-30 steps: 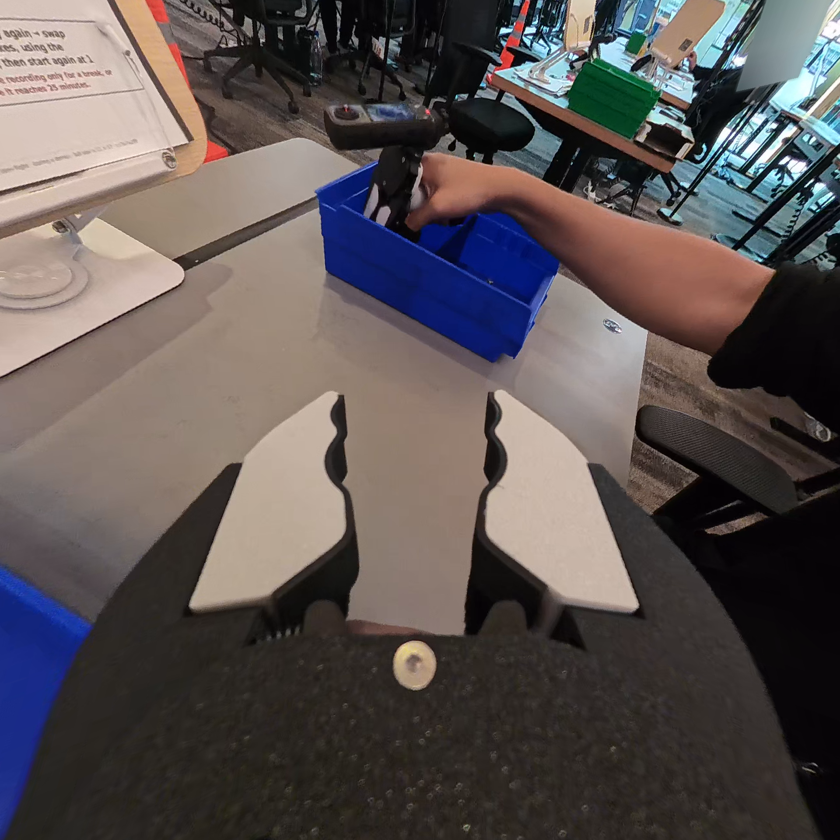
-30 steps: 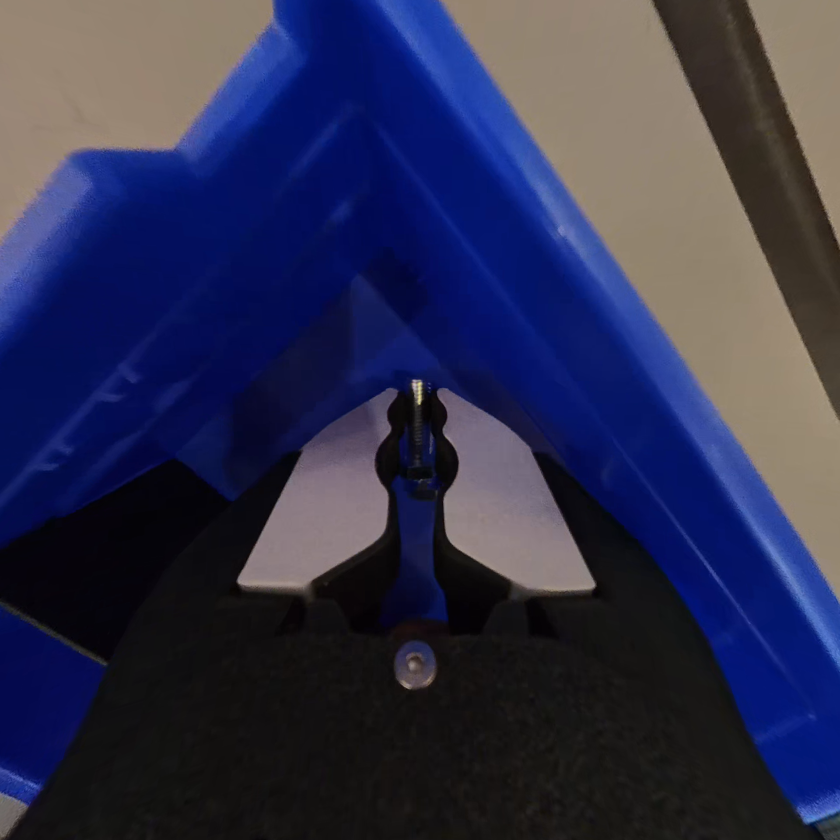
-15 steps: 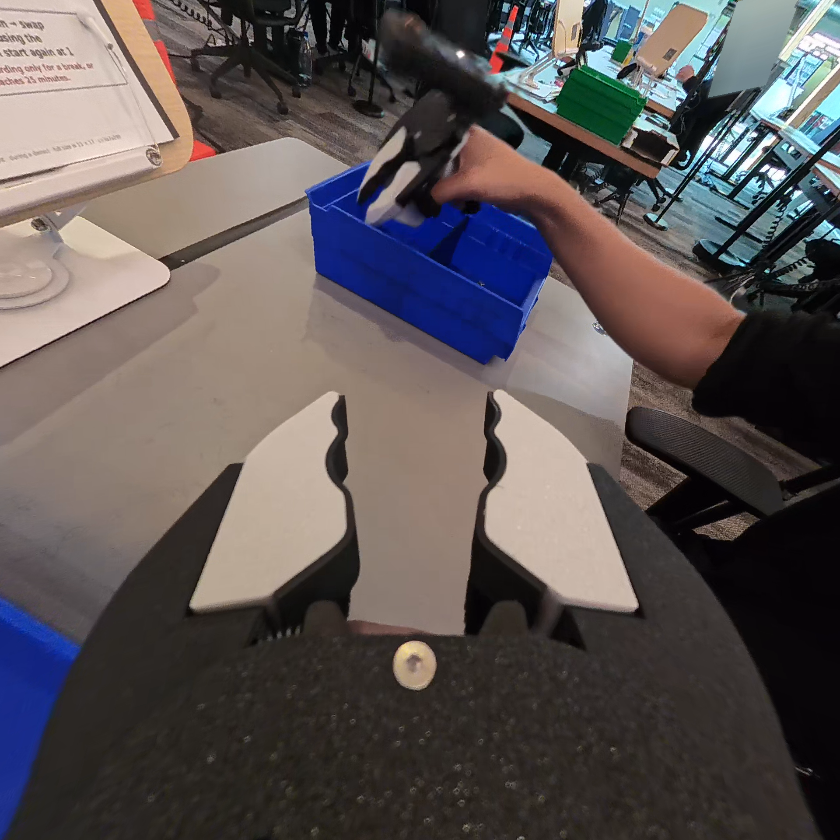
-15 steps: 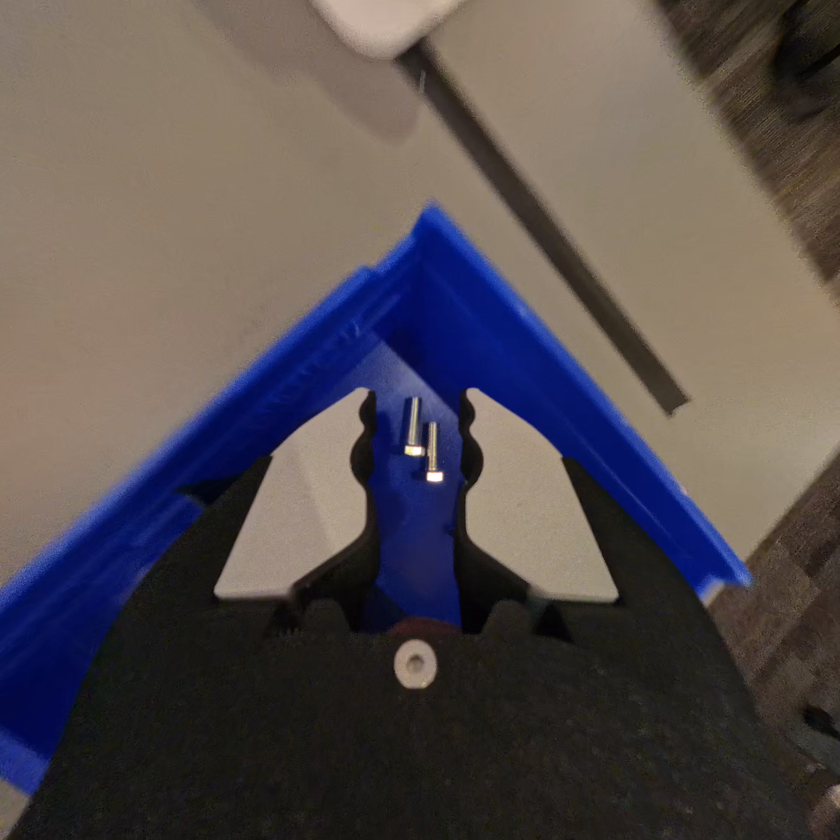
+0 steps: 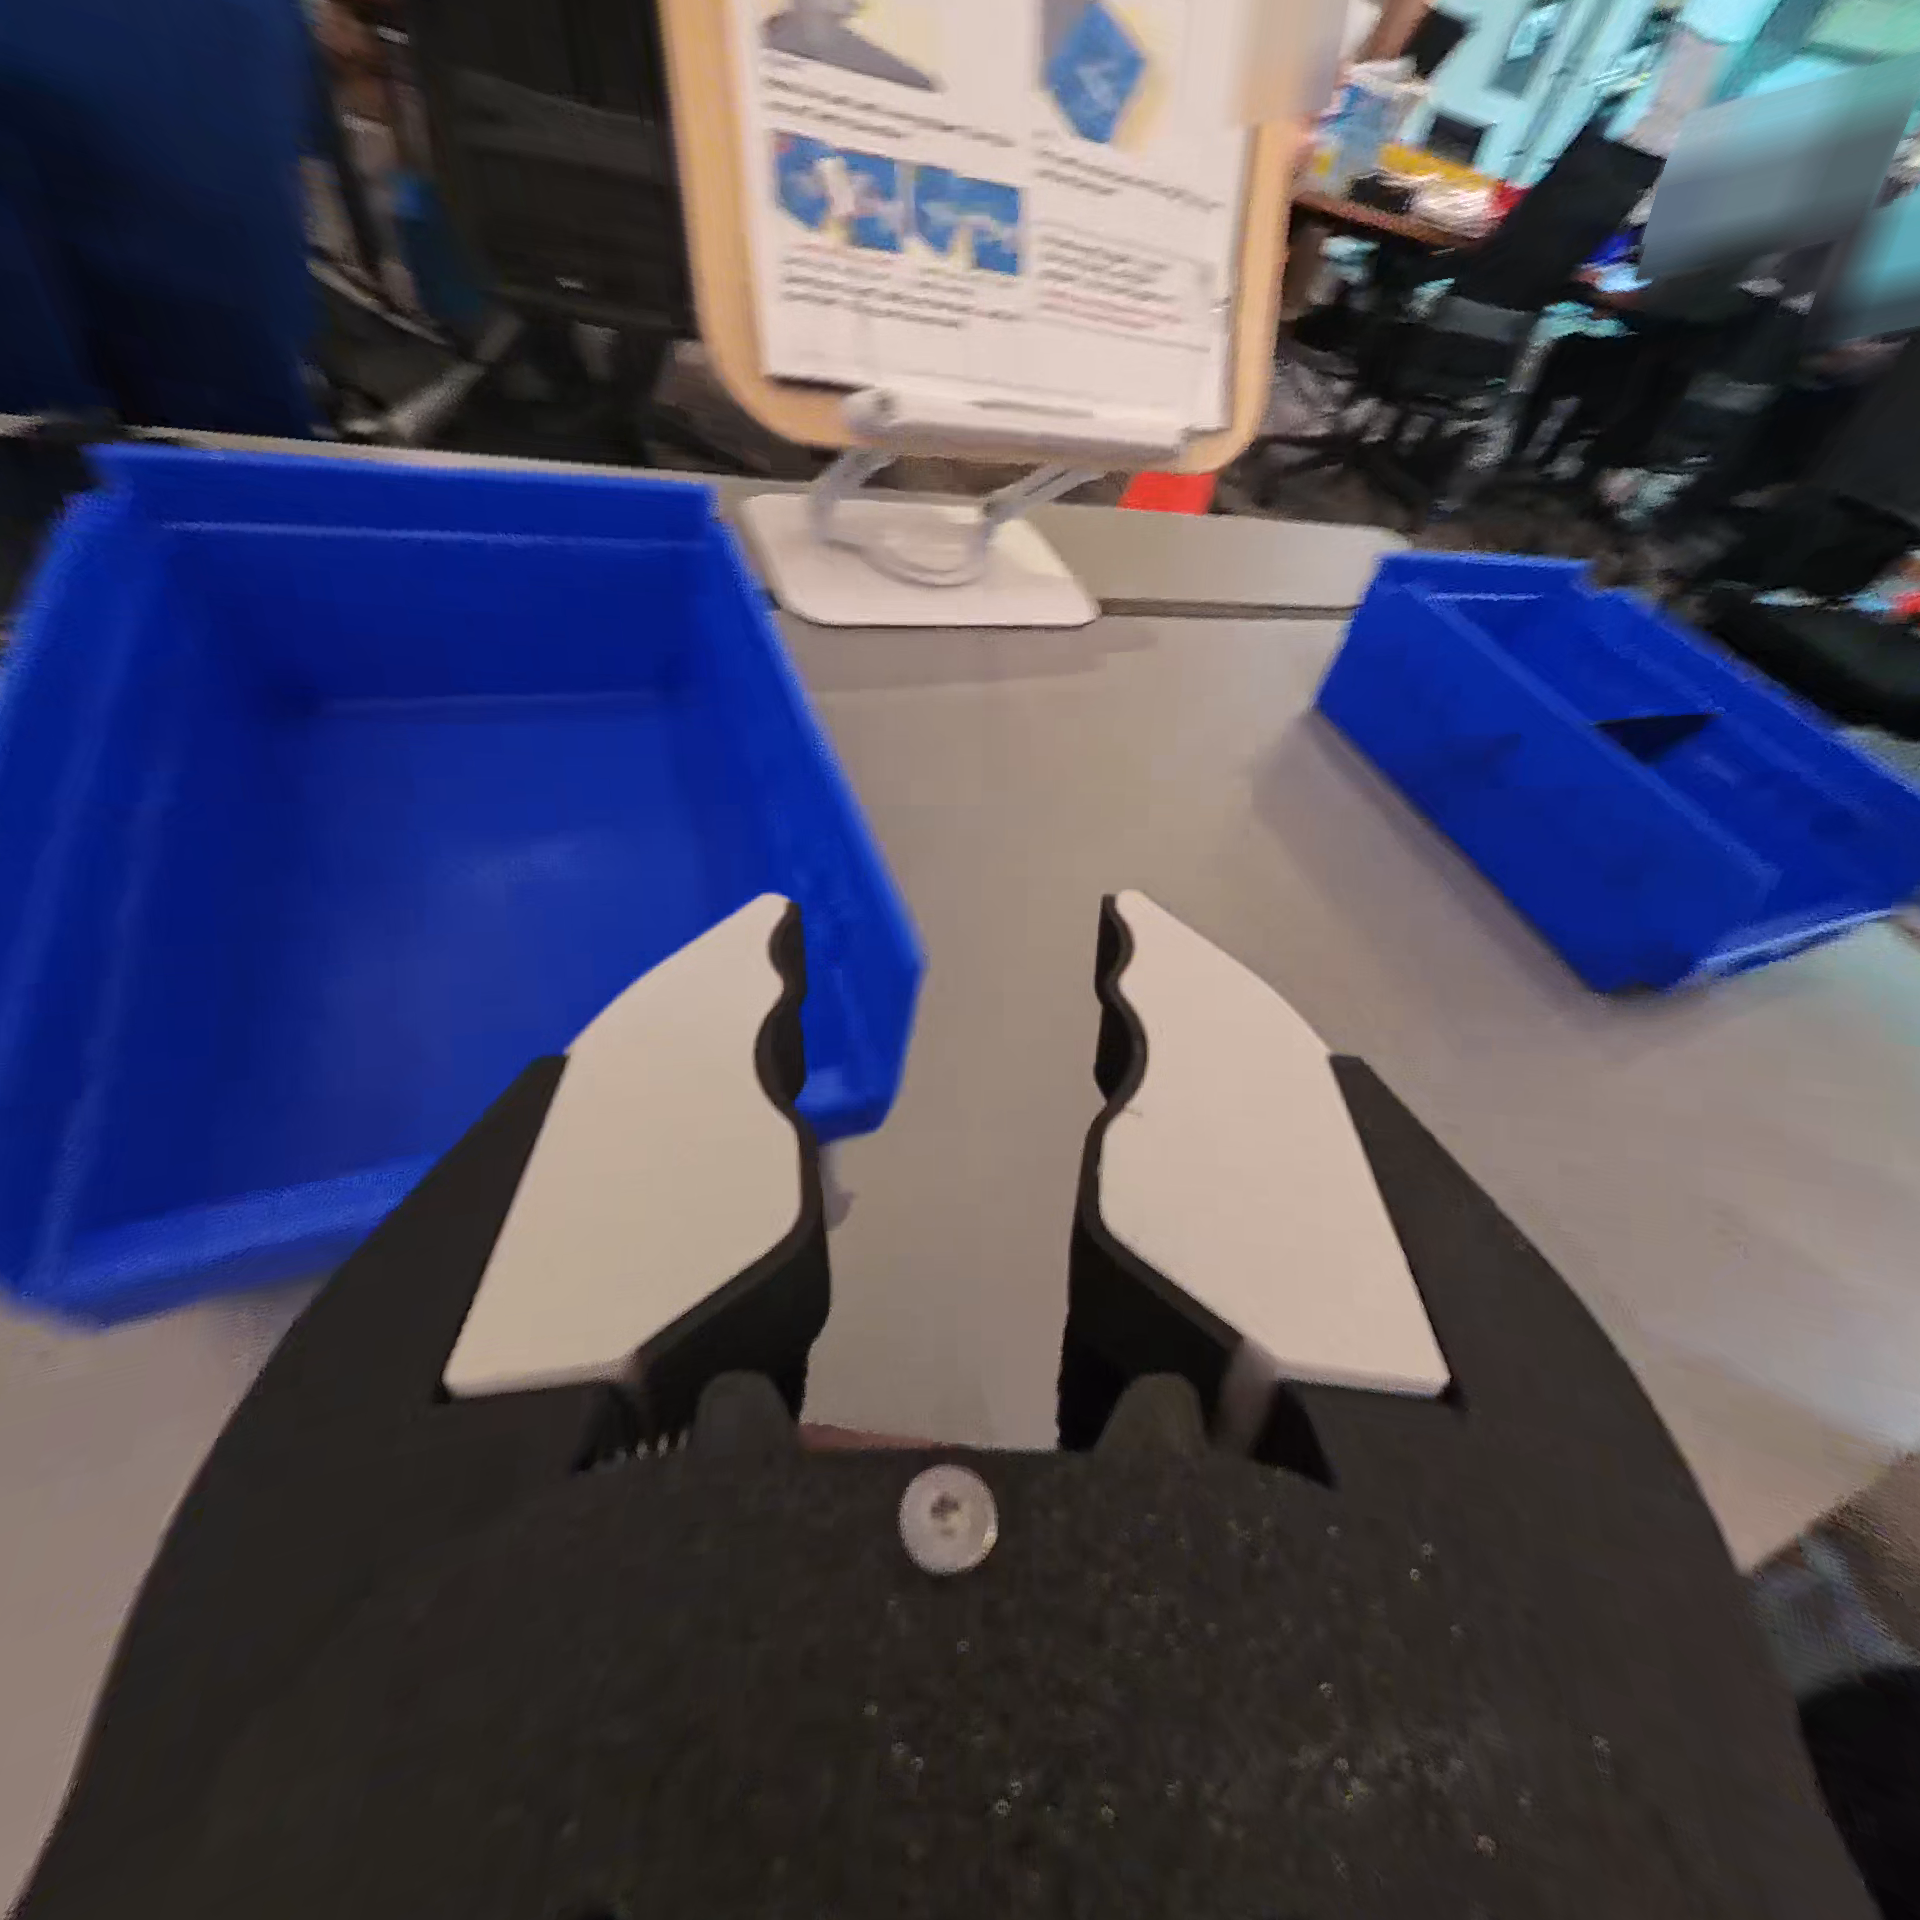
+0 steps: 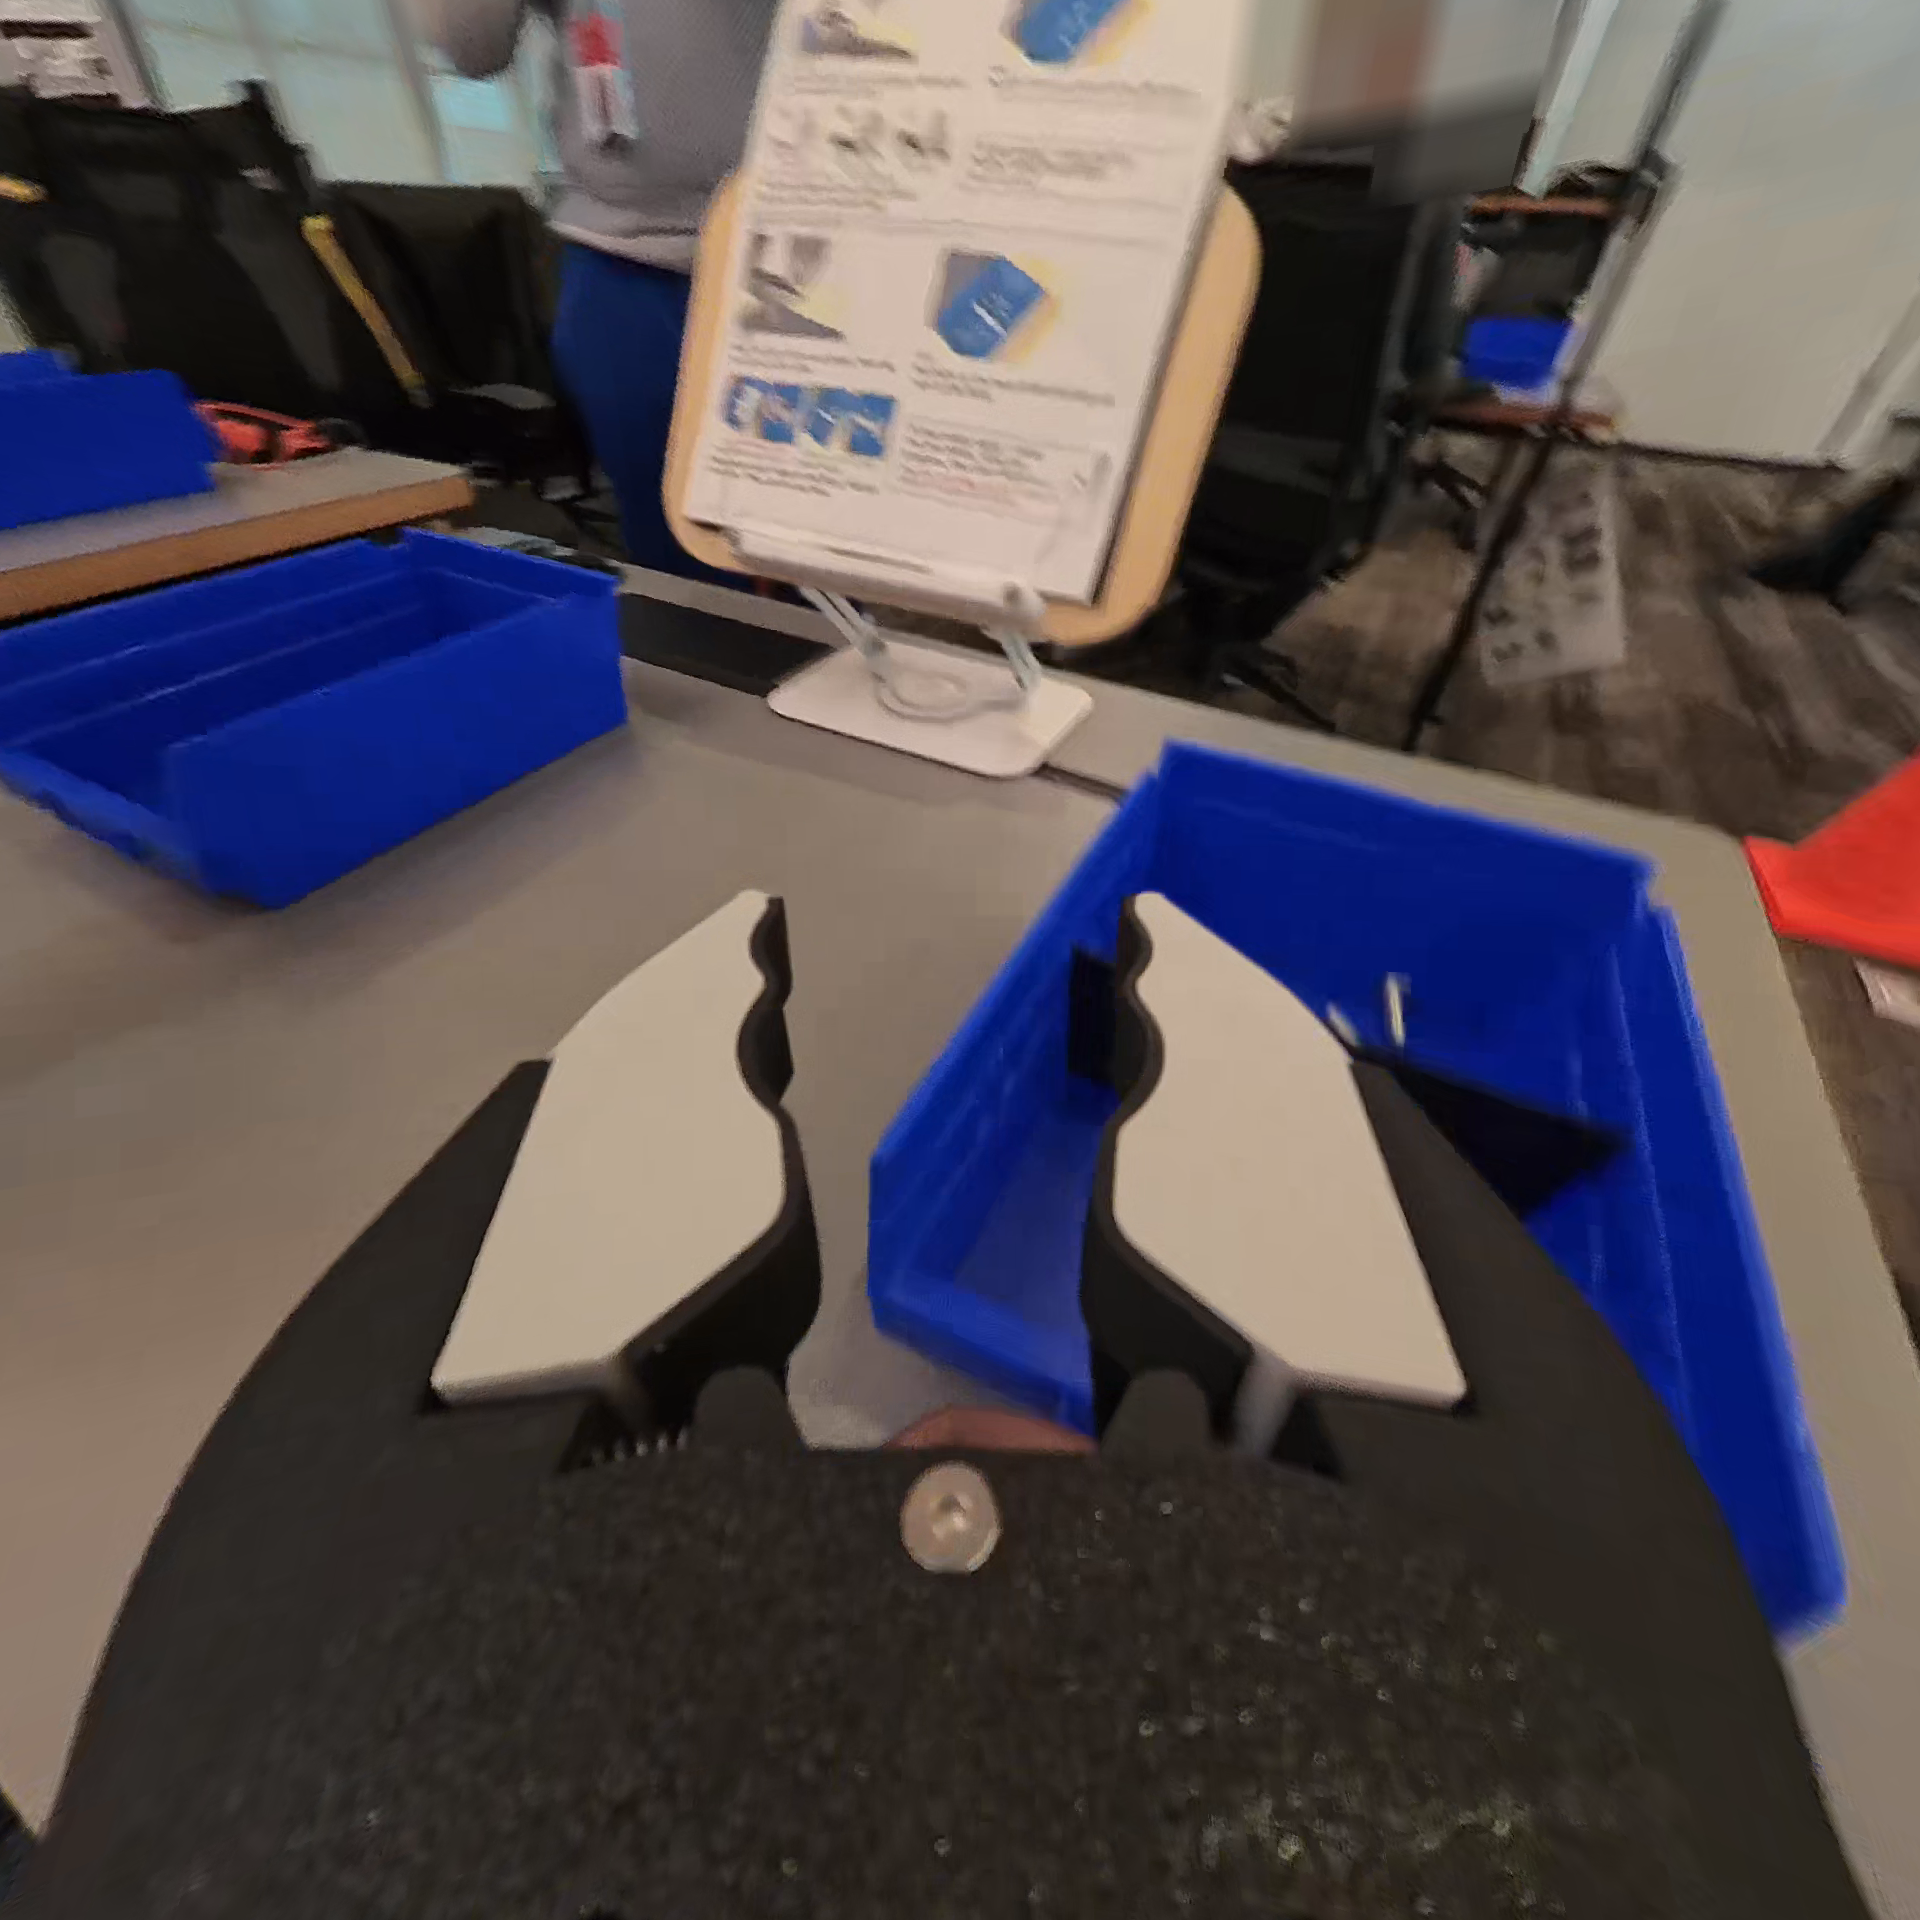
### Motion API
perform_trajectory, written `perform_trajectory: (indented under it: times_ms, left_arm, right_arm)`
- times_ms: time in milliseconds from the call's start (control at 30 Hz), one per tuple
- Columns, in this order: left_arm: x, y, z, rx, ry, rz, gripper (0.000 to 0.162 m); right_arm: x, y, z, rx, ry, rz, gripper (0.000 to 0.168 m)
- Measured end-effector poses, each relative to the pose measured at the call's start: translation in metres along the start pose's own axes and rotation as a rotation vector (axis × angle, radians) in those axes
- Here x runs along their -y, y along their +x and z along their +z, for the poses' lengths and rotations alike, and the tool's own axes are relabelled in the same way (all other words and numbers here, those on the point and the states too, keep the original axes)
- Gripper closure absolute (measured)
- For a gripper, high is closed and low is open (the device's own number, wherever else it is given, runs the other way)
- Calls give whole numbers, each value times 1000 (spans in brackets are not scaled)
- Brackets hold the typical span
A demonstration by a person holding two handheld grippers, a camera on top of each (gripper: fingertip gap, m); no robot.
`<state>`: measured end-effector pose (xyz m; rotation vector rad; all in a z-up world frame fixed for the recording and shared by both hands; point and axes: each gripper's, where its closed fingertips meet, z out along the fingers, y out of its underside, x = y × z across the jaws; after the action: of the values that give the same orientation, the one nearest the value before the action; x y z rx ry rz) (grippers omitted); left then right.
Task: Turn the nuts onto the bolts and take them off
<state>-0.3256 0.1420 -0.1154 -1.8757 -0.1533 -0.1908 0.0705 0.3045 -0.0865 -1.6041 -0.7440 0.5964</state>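
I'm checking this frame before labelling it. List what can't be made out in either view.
- Nuts: none can be made out; the left bin floor is motion-blurred in the left wrist view.
- Bolts: thin smeared streaks in the right bin, right wrist view; count unclear.
- Right bin's near compartment: partly covered by the right hand-held gripper.
- Instruction sheet: blurred, top cut off.
- Left hand-held gripper: body out of frame.

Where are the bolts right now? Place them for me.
In the right wrist view, the bolts lie inside the right-hand blue bin, in its far compartment past the divider, just beyond the right gripper.
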Motion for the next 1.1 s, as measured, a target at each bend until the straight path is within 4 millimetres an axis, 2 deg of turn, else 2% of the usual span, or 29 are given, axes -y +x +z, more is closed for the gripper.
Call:
perform_trajectory:
  times_ms: [67,167,233,267,367,533,800,1100]
  left_arm:
    - [-23,-28,-12,130,-19,49,109]
    - [-49,-50,-23,205,7,11,110]
    - [-61,-62,-26,251,21,6,111]
    - [-63,-66,-27,269,20,23,111]
    - [-66,-79,-27,312,6,46,111]
    - [-78,-83,-19,314,-27,58,111]
    - [-84,-71,-11,292,-54,91,111]
    - [-90,-68,-6,265,-80,80,110]
  right_arm:
    - [-37,9,-8,-85,-21,103,106]
    - [-94,29,-18,-221,-85,138,103]
    - [-118,38,-22,-266,-126,151,103]
    - [-122,39,-23,-255,-131,178,104]
    - [-127,51,-25,-288,-106,187,105]
    - [-130,66,-27,-337,-126,121,107]
    - [-133,67,-30,-322,-117,169,109]
    - [-134,68,-27,-309,-125,179,109]
